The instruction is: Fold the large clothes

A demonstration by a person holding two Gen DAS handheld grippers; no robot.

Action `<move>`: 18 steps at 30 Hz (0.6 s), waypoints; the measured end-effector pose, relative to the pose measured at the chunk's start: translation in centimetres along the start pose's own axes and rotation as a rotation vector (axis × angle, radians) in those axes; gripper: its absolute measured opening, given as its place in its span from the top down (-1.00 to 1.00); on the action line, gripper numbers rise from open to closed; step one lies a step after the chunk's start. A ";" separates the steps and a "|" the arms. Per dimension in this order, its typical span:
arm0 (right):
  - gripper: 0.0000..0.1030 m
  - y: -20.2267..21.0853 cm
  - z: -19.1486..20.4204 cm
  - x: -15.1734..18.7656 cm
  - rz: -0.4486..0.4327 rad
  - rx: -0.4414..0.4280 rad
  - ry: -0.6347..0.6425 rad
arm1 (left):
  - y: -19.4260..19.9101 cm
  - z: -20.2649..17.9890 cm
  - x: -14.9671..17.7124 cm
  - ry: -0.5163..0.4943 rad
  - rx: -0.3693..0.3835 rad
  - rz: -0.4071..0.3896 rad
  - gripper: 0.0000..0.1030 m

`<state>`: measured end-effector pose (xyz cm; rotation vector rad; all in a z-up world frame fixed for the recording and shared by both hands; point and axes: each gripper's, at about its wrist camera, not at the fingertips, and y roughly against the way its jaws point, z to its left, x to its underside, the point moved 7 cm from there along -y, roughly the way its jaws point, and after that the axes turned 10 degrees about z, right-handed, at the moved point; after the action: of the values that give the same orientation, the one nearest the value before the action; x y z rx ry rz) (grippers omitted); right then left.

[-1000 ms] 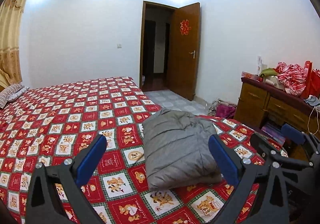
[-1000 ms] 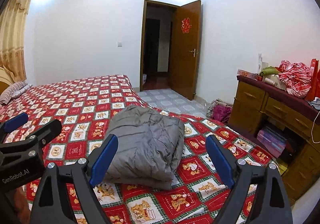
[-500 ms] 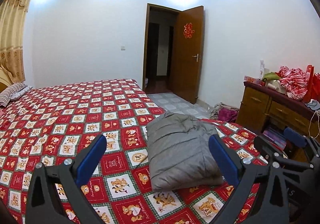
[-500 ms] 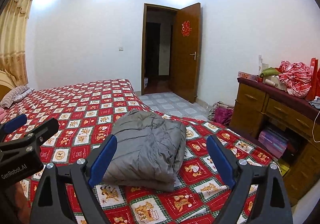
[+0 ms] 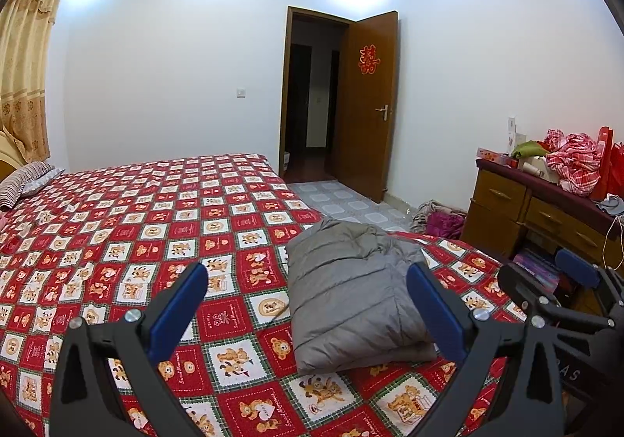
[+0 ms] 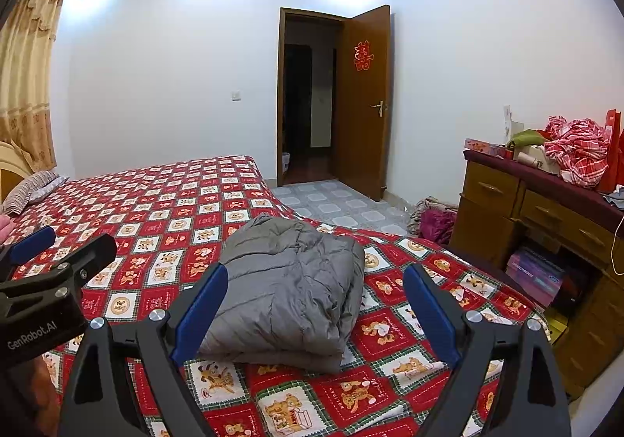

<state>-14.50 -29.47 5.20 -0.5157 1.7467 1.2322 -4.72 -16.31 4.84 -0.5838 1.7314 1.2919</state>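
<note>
On the red teddy-bear bedspread (image 5: 117,242) near the foot of the bed lies a folded grey padded jacket (image 5: 351,296), a neat bundle resting flat. The left gripper (image 5: 308,304) hangs above the cover with its blue pads spread wide, nothing between them, the jacket just beyond. Its view catches the right gripper's dark frame at the right edge. The right gripper (image 6: 316,304) is also wide apart and empty, clear of the jacket (image 6: 288,288). Its camera alone shows the jacket's stacked layers along the right side, plus the left gripper's body at the left edge. Both views show the wooden dresser (image 6: 526,210) and the open door (image 6: 362,101).
</note>
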 end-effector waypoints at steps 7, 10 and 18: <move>-0.78 0.2 0.2 -0.1 -0.001 -0.005 0.000 | 0.0 -0.1 0.0 -0.004 -0.002 -0.003 -1.00; -0.78 0.4 0.2 -0.2 -0.004 -0.006 -0.001 | 0.1 -0.1 0.0 -0.006 -0.006 -0.009 -1.00; -0.78 0.8 0.3 -0.2 -0.013 -0.006 0.000 | 0.4 -0.1 -0.2 -0.005 -0.011 -0.012 -1.00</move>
<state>-14.85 -28.93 5.75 -0.5293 1.7378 1.2288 -4.91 -16.28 5.23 -0.5964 1.7155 1.2938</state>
